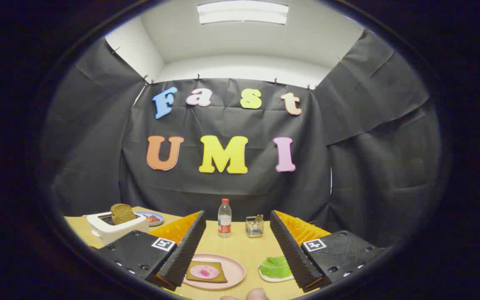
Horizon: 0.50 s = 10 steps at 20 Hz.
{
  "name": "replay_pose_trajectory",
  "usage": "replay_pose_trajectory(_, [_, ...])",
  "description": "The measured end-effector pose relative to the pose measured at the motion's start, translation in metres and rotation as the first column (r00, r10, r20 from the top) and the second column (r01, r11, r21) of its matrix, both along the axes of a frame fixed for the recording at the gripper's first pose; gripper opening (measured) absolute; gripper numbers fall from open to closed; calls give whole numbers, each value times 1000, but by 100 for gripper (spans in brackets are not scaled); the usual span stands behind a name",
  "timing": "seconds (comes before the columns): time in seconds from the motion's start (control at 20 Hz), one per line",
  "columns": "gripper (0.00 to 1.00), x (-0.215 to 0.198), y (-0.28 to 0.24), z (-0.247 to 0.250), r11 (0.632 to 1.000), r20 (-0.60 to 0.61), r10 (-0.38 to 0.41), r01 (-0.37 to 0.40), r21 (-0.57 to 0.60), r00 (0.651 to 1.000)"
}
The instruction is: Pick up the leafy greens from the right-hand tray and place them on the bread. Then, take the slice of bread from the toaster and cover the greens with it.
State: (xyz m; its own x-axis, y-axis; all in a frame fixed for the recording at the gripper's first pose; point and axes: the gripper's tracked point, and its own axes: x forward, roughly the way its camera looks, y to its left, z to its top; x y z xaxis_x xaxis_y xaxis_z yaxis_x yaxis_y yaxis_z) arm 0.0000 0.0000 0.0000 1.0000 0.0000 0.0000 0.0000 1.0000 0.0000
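Nothing of the job looks done yet, as far as I can judge. My gripper (236, 246) stands wide apart and holds nothing, hanging above the near part of the wooden table (240, 241). Between my fingers and a little to the left lies the pink plate (236, 268), and on it the base slice of brown bread (206, 271) with a round pink slice of meat (204, 271) on top, uncovered and with no greens on it. The leafy greens (275, 266) lie on their small white tray (273, 278) just inside my right finger, to the right of the plate and untouched. Far to the left, beyond my left finger, the white toaster (115, 229) holds the second brown slice (122, 213) upright in its slot. Behind the toaster sits a small blue dish (154, 217) with something red on it; a water bottle (224, 218) and a wire holder (255, 227) stand at the far middle. So both steps remain: greens first, then the toaster slice over them.
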Motion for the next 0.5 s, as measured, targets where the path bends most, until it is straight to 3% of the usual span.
replay_pose_trajectory(0.5, [95,8,-3,-2,1000,-14,-20,21,19,1000])
